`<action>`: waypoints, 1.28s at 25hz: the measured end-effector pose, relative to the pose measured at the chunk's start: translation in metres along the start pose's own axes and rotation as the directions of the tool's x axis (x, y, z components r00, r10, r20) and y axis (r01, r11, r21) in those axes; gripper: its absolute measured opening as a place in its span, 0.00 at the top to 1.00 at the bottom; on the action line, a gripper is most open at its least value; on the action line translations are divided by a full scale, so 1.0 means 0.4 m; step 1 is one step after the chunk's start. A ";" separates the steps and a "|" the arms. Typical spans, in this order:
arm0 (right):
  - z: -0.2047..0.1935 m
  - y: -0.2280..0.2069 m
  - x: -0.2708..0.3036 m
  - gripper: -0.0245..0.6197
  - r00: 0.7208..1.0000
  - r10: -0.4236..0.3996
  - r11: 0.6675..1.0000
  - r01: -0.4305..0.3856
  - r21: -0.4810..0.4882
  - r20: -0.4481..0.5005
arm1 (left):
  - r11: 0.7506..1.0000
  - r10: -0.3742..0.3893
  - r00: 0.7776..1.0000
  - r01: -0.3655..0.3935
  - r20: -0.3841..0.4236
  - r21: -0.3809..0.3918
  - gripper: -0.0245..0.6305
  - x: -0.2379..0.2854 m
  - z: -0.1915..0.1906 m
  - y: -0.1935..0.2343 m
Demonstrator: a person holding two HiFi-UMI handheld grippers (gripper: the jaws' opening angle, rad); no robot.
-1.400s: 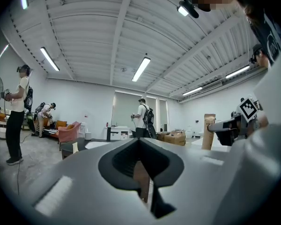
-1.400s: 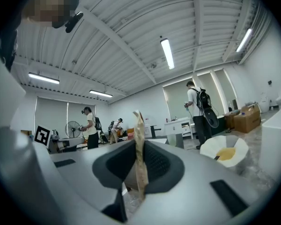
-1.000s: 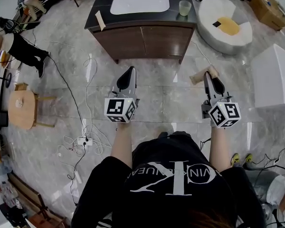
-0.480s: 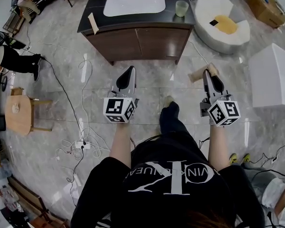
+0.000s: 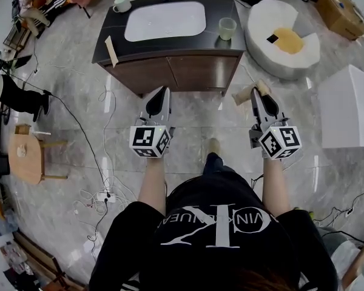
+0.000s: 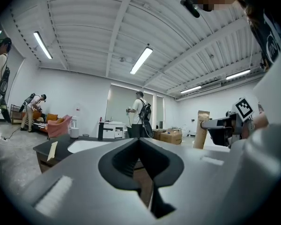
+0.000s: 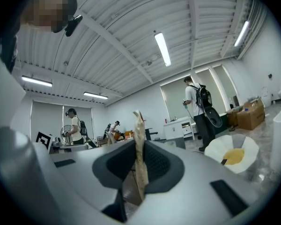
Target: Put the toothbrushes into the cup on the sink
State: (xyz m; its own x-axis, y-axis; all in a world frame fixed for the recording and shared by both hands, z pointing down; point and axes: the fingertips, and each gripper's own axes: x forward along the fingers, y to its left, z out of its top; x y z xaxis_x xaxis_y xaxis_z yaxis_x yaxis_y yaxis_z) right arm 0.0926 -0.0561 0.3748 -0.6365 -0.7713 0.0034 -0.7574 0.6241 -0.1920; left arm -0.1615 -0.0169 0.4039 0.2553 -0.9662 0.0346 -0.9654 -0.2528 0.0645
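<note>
The right tool (image 5: 258, 96) pinches a wrapped toothbrush (image 5: 242, 96) by one edge; the left tool (image 5: 162, 92) sits closed, empty. The toothbrush could slip before reaching the cup (image 5: 227, 28) at twelve o'clock.

Left gripper (image 5: 162, 91) closed, right gripper (image 5: 255, 93) clamped

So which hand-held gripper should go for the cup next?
Right: the right hand-held gripper clamps a tan packet, and the glass cup stands at the counter's right end. The left hand-held gripper is shut, empty.
</note>
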 end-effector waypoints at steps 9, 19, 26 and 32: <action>0.011 -0.118 0.142 0.87 0.999 0.034 0.999 -0.034 0.022 -0.011 | 1.000 0.019 0.999 -0.019 -0.028 0.002 0.94 0.173 -0.004 0.029; 0.027 -0.236 0.271 0.87 0.998 0.066 0.998 -0.065 0.013 -0.010 | 1.000 -0.003 1.000 0.003 -0.018 -0.002 0.94 0.376 -0.016 0.024; 0.035 -0.285 0.328 0.87 0.998 0.062 0.998 -0.061 0.028 -0.012 | 0.999 -0.041 0.998 0.042 -0.039 0.018 0.94 0.458 -0.019 0.015; 0.053 -0.302 0.402 0.87 0.997 0.070 0.997 -0.071 0.036 0.008 | 0.998 -0.058 0.997 0.058 -0.044 0.008 0.94 0.534 -0.027 0.057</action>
State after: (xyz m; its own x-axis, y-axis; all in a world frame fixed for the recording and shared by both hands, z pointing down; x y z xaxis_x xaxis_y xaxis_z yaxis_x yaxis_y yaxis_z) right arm 0.0847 -0.2581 0.3777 -0.6870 -0.7265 -0.0184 -0.7048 0.6722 -0.2266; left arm -0.1282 -0.2285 0.4237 0.3127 -0.9469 0.0751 -0.9493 -0.3088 0.0589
